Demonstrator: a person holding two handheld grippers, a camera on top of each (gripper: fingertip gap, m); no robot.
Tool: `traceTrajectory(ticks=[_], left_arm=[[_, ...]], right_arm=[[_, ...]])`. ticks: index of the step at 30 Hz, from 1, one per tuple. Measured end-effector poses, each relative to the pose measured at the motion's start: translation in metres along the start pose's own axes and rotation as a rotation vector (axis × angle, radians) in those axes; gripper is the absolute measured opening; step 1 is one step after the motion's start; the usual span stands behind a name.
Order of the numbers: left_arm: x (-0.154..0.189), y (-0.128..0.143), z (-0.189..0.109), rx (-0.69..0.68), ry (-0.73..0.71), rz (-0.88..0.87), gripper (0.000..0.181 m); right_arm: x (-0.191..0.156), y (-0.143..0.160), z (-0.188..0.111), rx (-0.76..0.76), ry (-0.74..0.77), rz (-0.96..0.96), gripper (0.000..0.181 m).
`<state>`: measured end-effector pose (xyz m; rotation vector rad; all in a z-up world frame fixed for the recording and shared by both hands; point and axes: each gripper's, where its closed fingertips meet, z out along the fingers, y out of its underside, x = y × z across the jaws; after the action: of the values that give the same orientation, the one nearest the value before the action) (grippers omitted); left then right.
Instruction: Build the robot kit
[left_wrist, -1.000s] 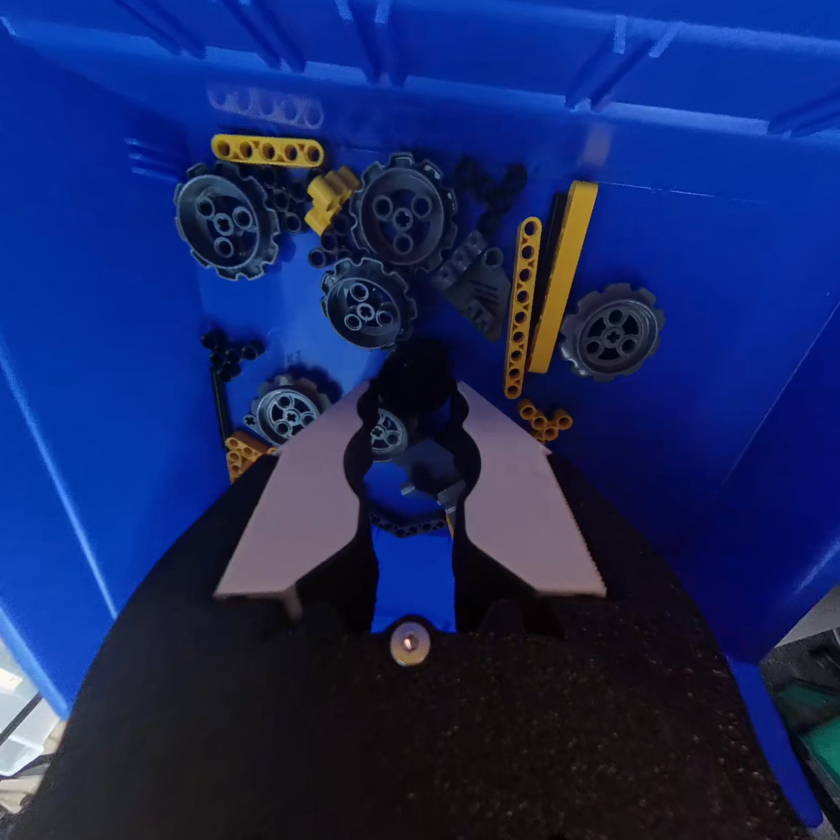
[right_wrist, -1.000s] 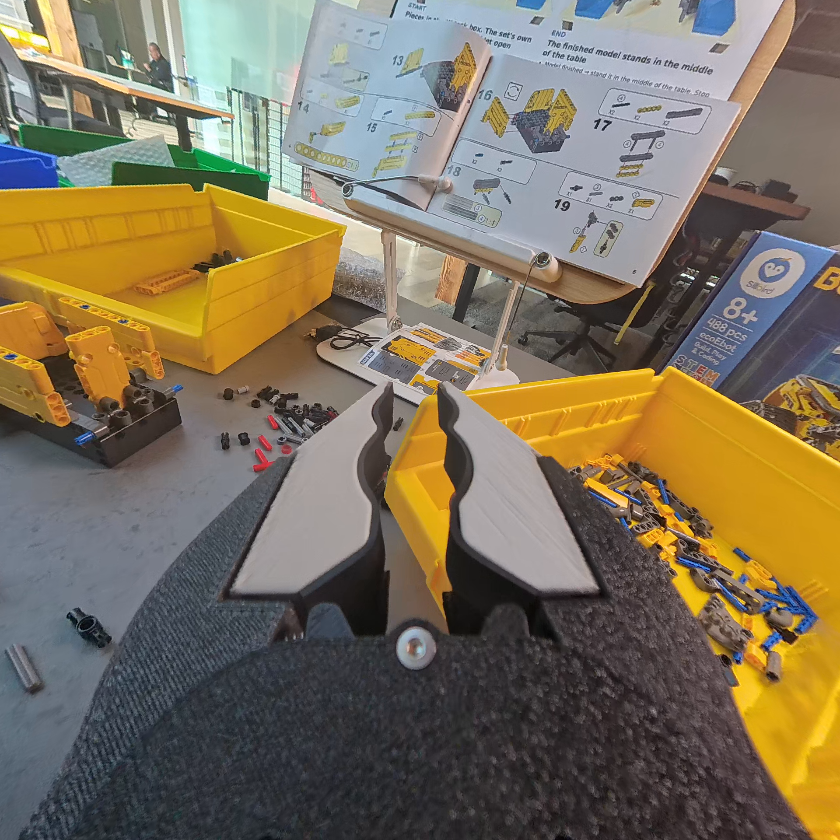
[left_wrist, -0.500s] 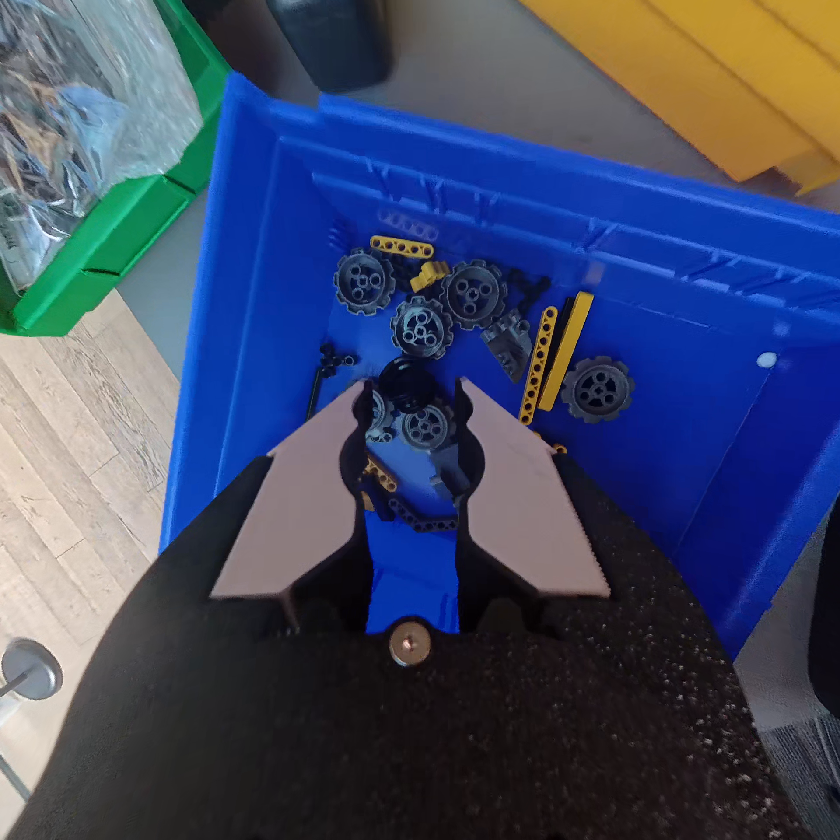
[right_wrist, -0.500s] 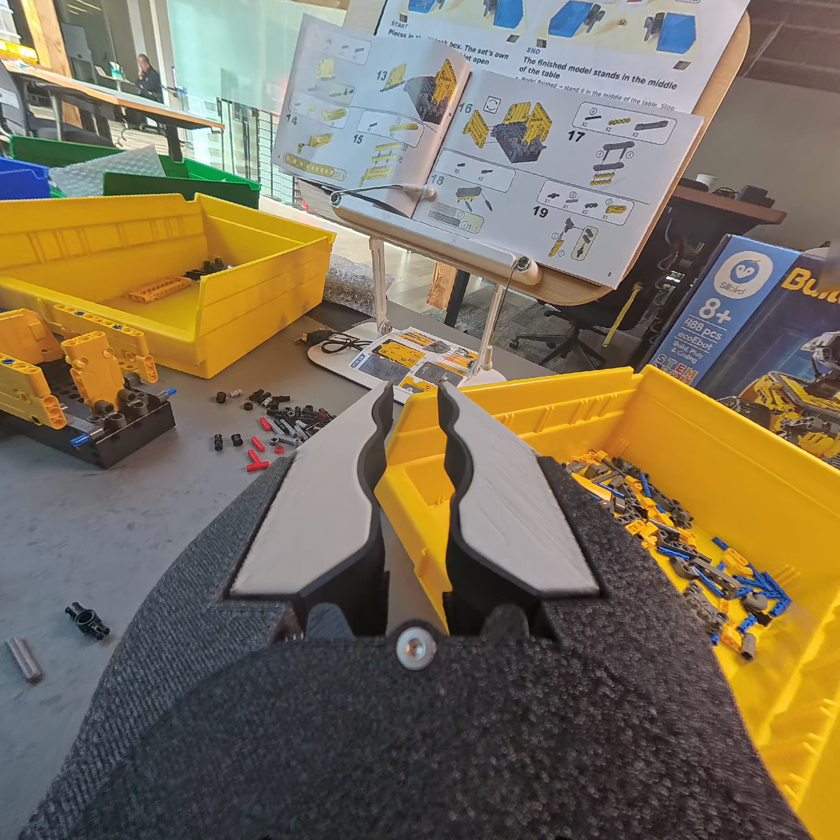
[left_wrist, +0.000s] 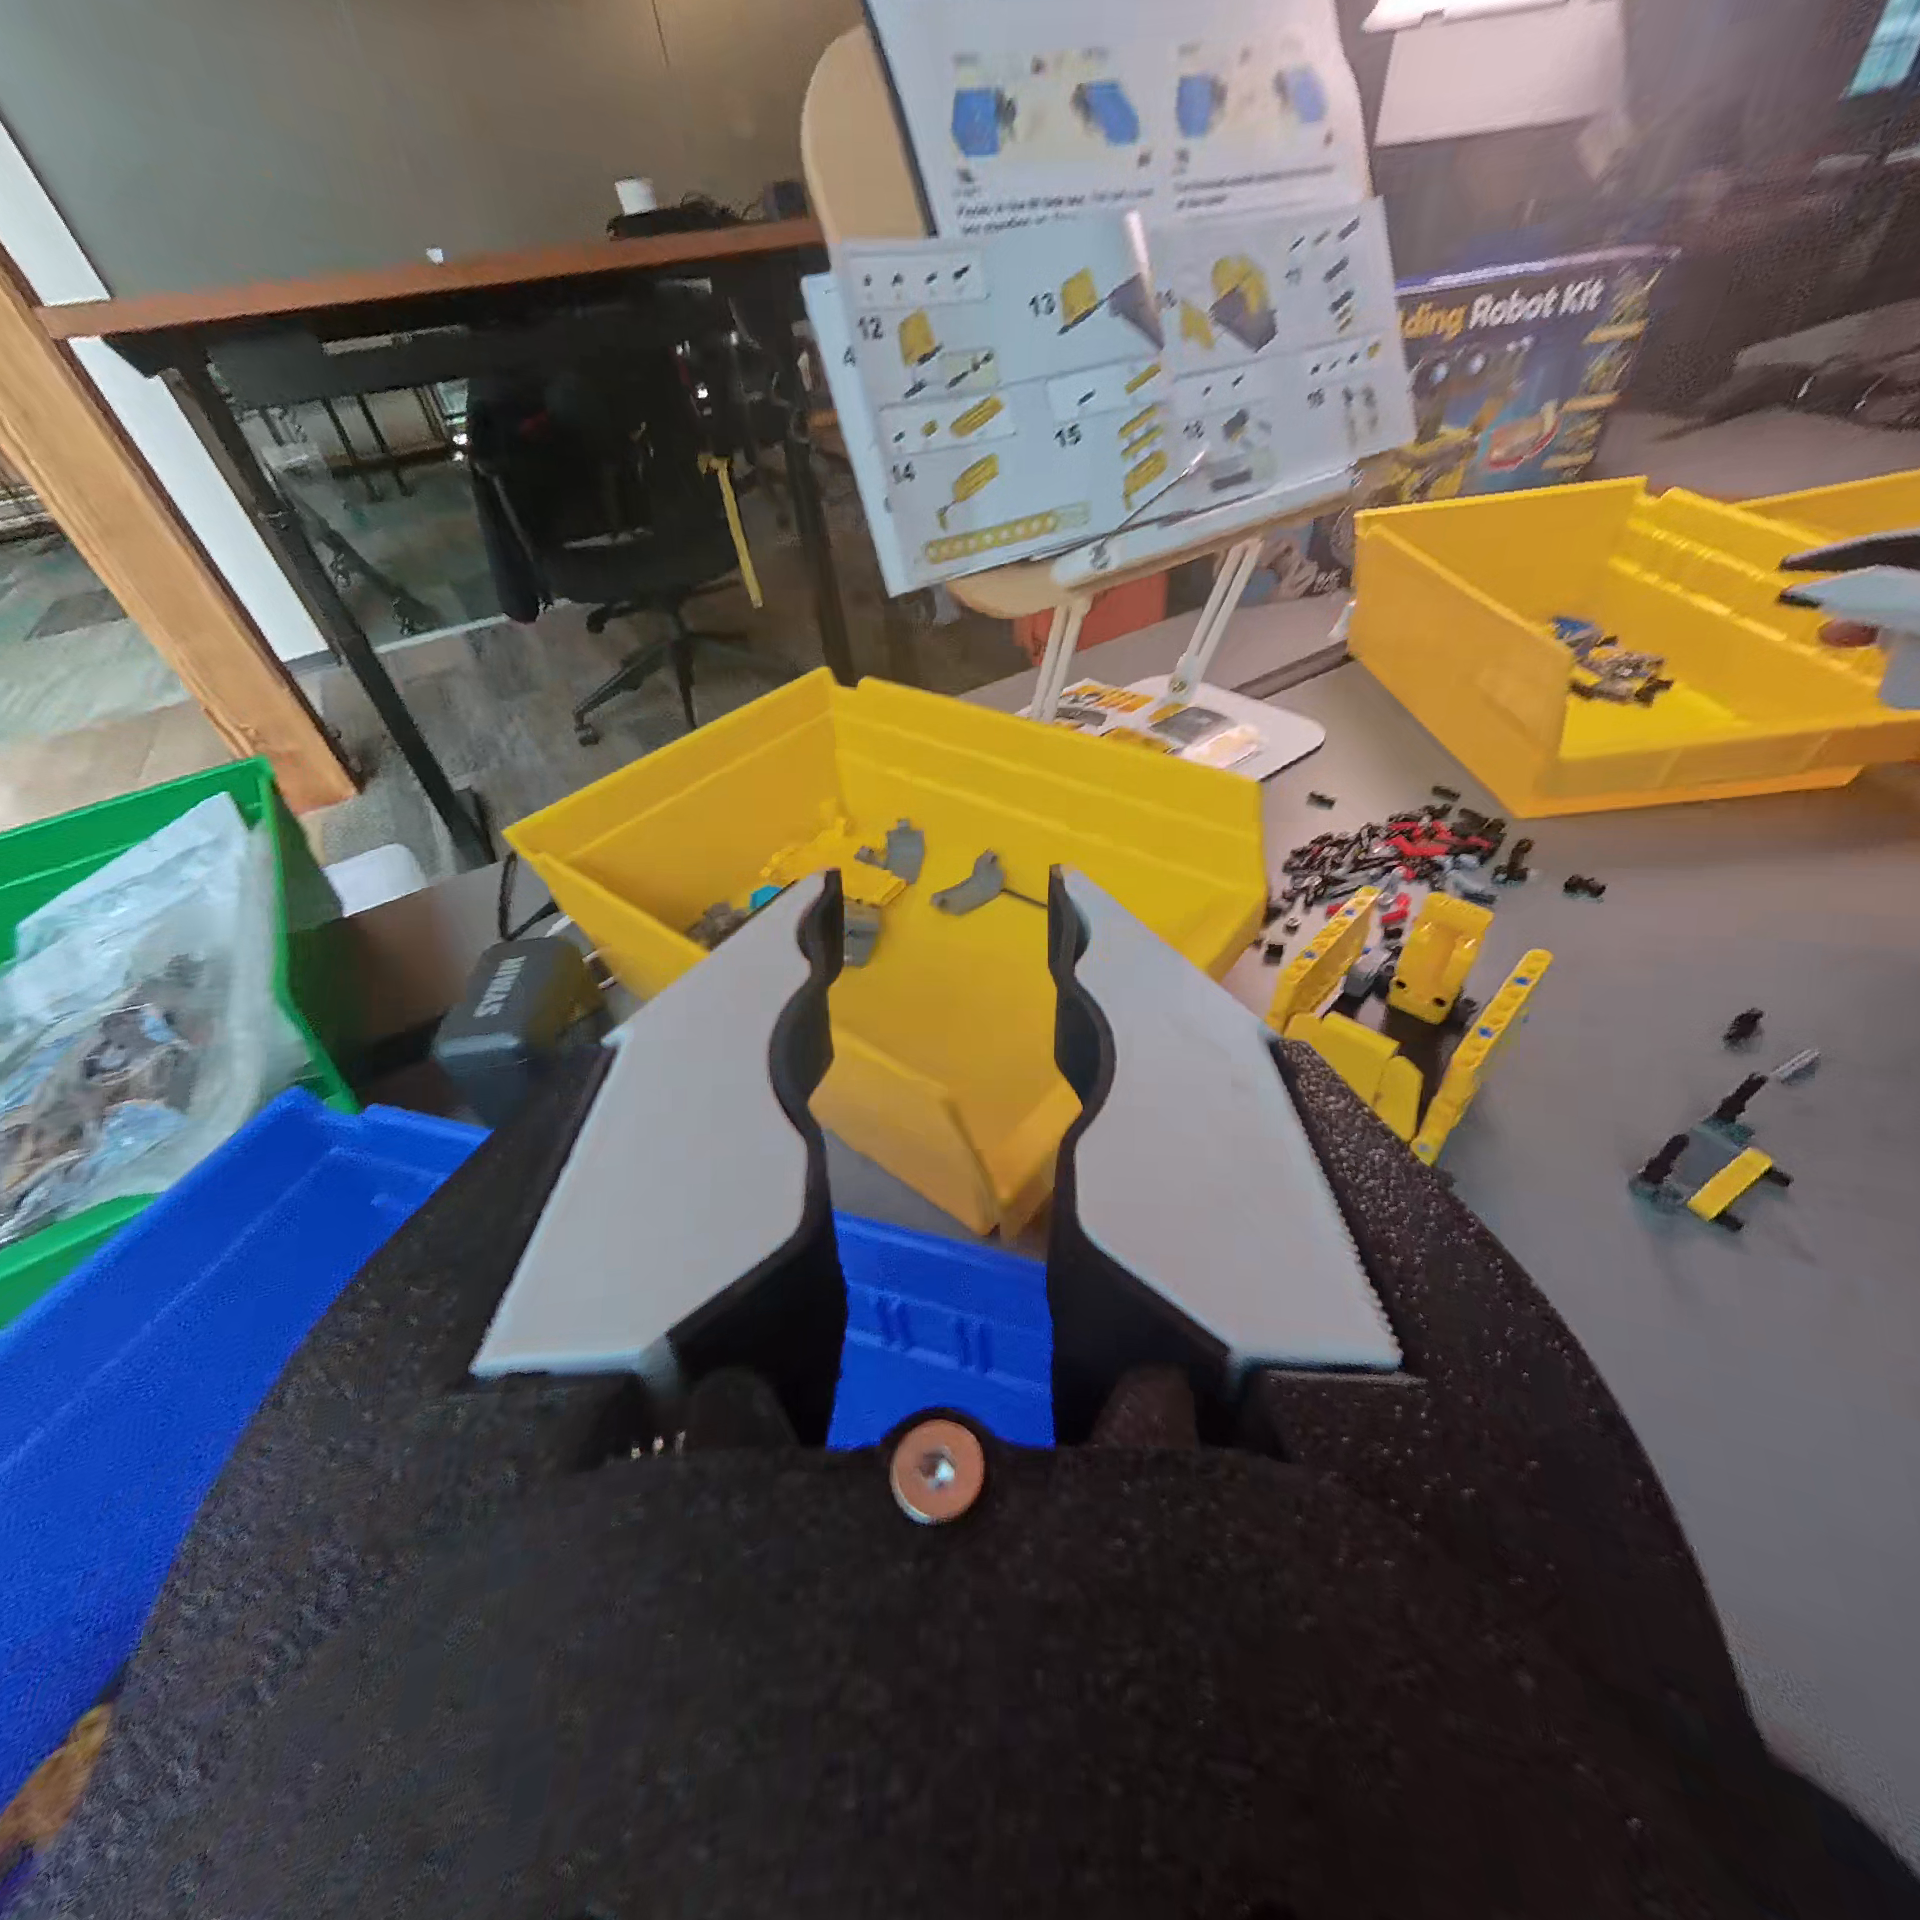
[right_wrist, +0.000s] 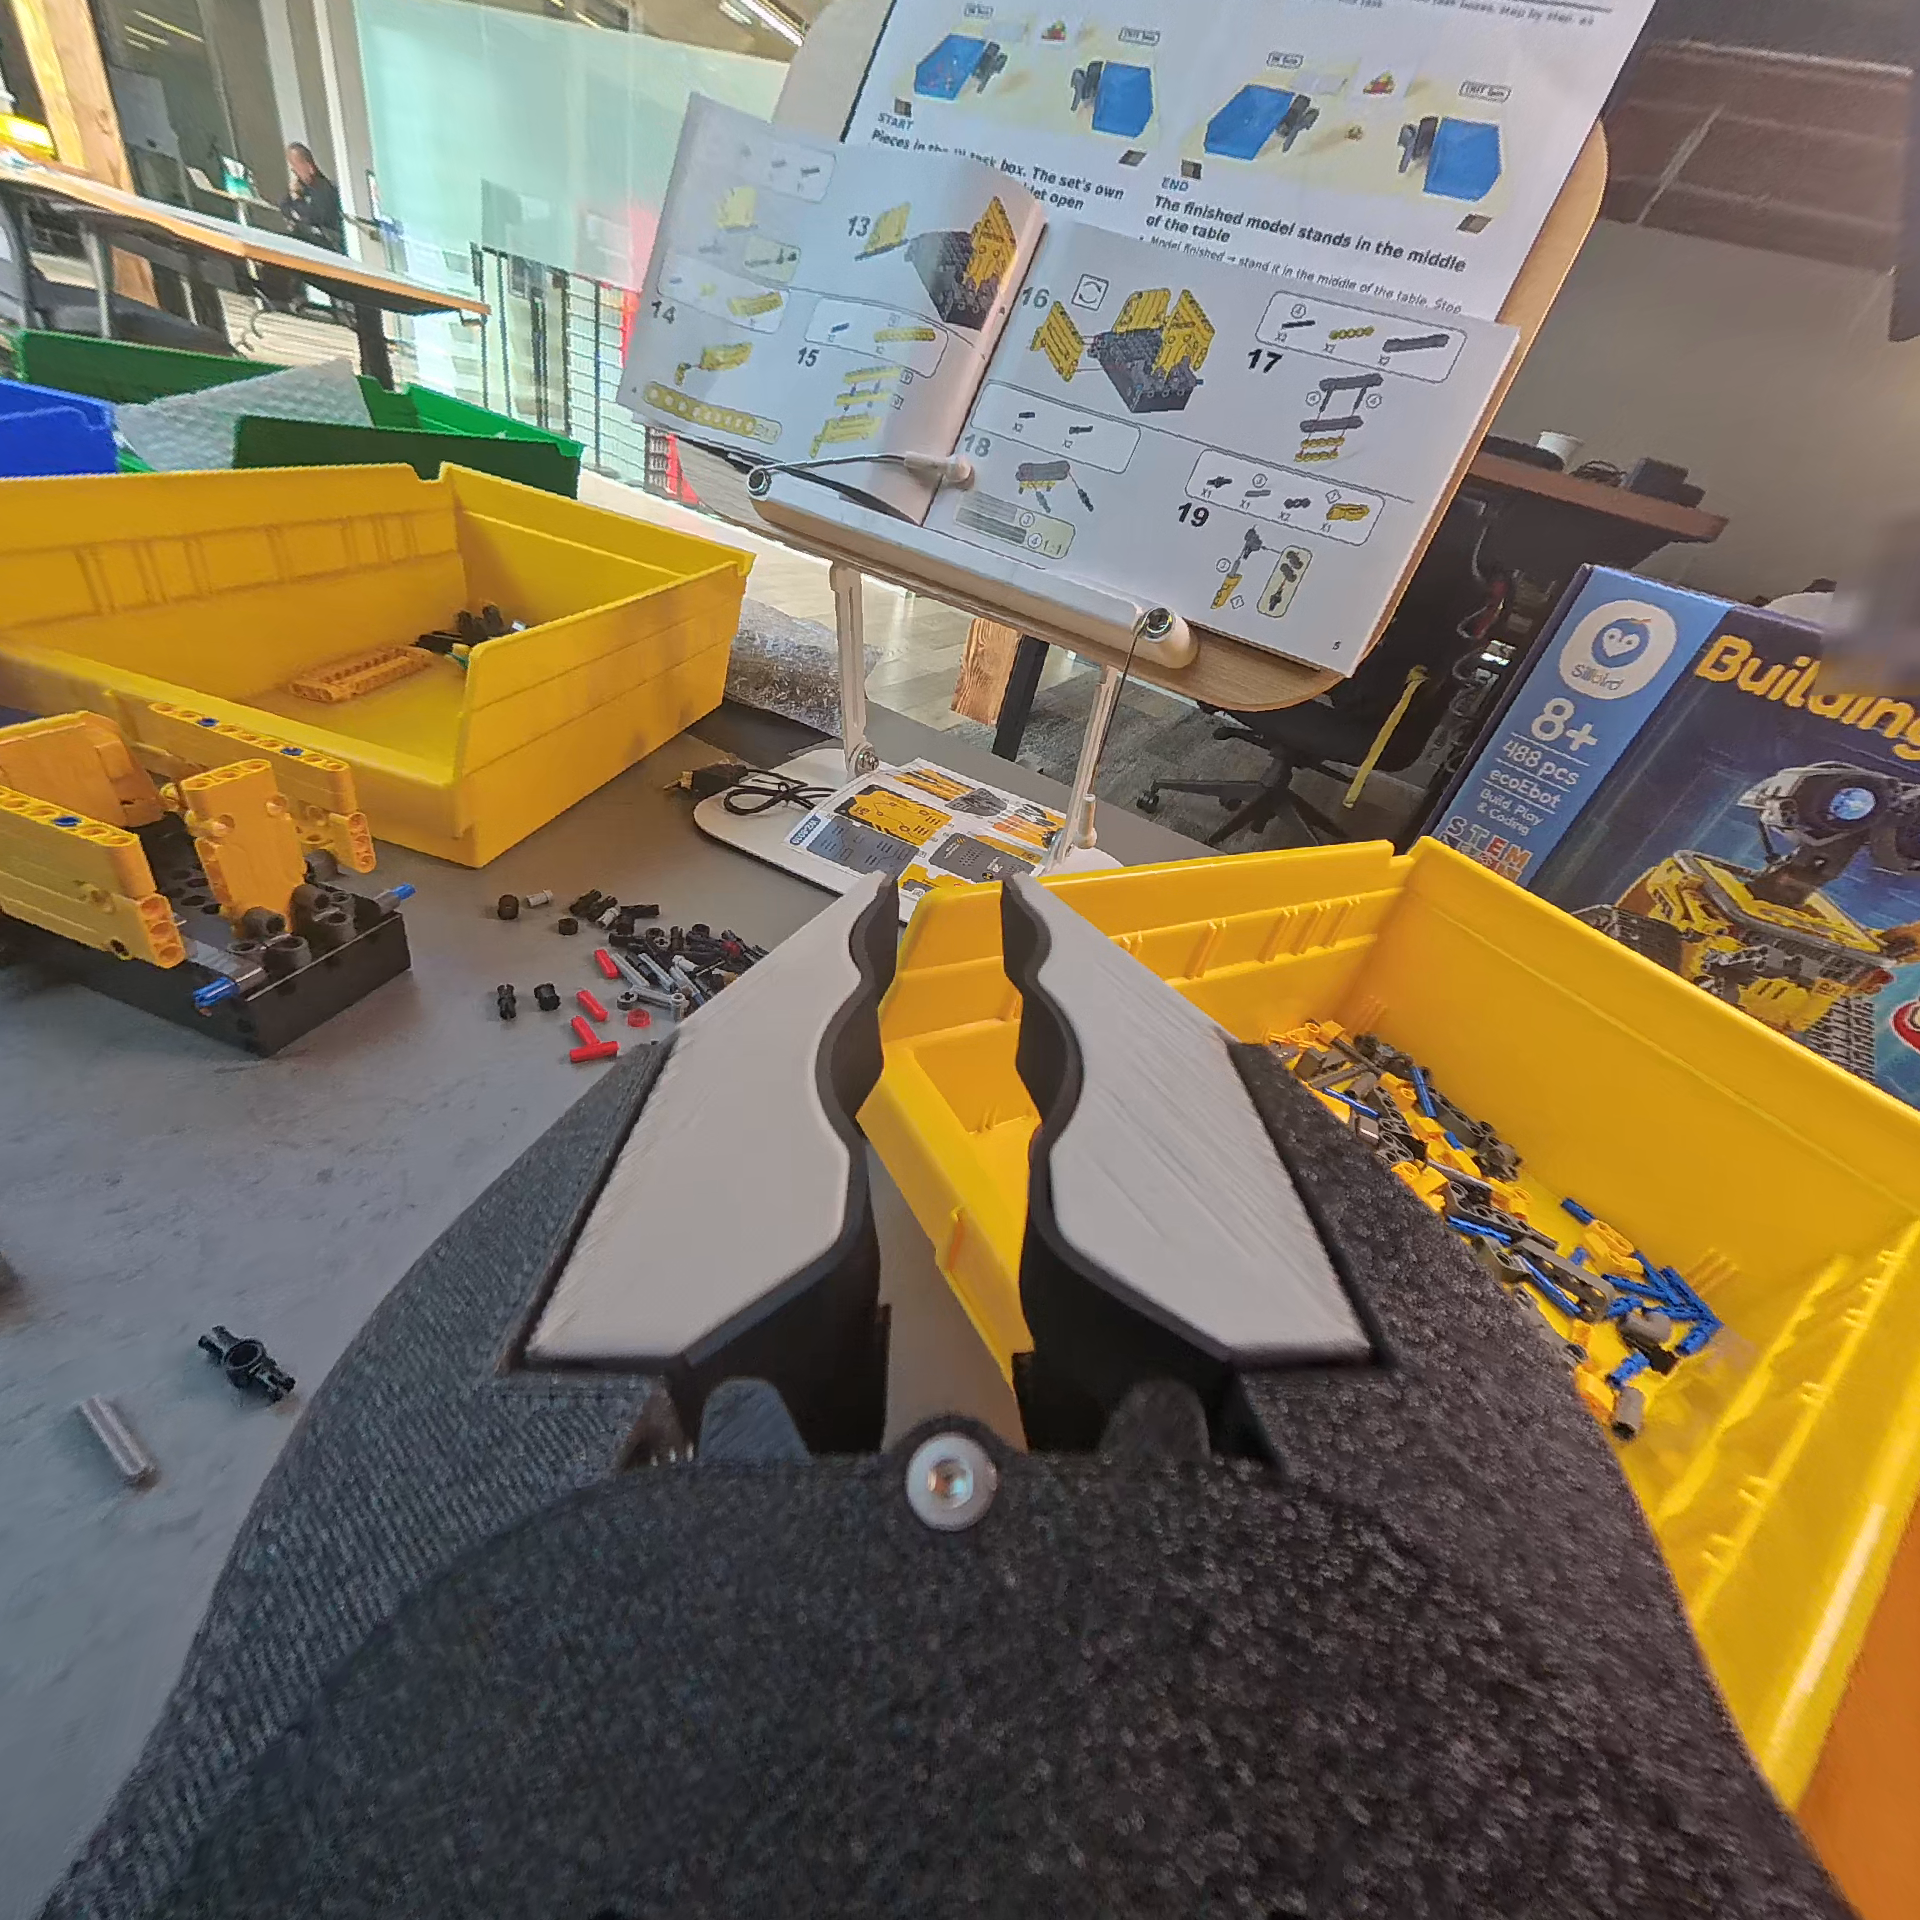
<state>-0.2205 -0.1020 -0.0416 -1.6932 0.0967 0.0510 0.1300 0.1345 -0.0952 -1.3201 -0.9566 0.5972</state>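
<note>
My left gripper (left_wrist: 940, 894) is open and empty. It hovers above the rim of a blue bin (left_wrist: 208, 1299) and points at a yellow bin (left_wrist: 1039, 790) holding grey and yellow pieces. My right gripper (right_wrist: 951, 894) has its jaws a little apart with nothing between them. It hovers over the near left corner of another yellow bin (right_wrist: 1558, 1039) that holds several small grey, yellow and blue pieces (right_wrist: 1455, 1174). That gripper also shows at the right edge of the left wrist view (left_wrist: 1860, 592). A partly built yellow and black model (right_wrist: 187, 883) stands on the grey table.
An open instruction booklet (right_wrist: 1039, 395) rests on a stand behind the bins. Loose black, grey and red pins (right_wrist: 644, 956) lie on the table. A green bin with a plastic bag (left_wrist: 125, 831) is at the left. A blue kit box (right_wrist: 1714, 831) stands at the right. My right fingertips sit around 45 cm from my left ones.
My left gripper has risen out of the blue bin and tilted up to face across the table. The black round piece seen between its tips is gone. My right gripper has hardly moved.
</note>
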Motion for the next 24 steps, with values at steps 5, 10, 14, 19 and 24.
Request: traceTrajectory(ticks=[5,10,14,19,24], left_arm=[[0.067,0.0,0.025,0.146,0.069,-0.112,0.044],[0.115,0.028,0.056,0.137,0.123,-0.114,0.045],[0.135,0.057,0.067,0.077,0.166,-0.079,0.045],[0.138,0.067,0.076,0.048,0.162,-0.007,0.045],[0.129,0.073,0.078,0.029,0.136,0.003,0.045]], right_arm=[[0.003,0.002,-0.012,-0.002,0.022,-0.002,0.019],[0.004,0.014,-0.022,-0.034,0.021,0.023,0.021],[0.001,0.026,-0.025,-0.078,0.01,0.012,0.025],[0.001,0.035,-0.022,-0.125,0.019,-0.02,0.03],[0.005,0.048,-0.019,-0.166,0.031,0.018,0.03]])
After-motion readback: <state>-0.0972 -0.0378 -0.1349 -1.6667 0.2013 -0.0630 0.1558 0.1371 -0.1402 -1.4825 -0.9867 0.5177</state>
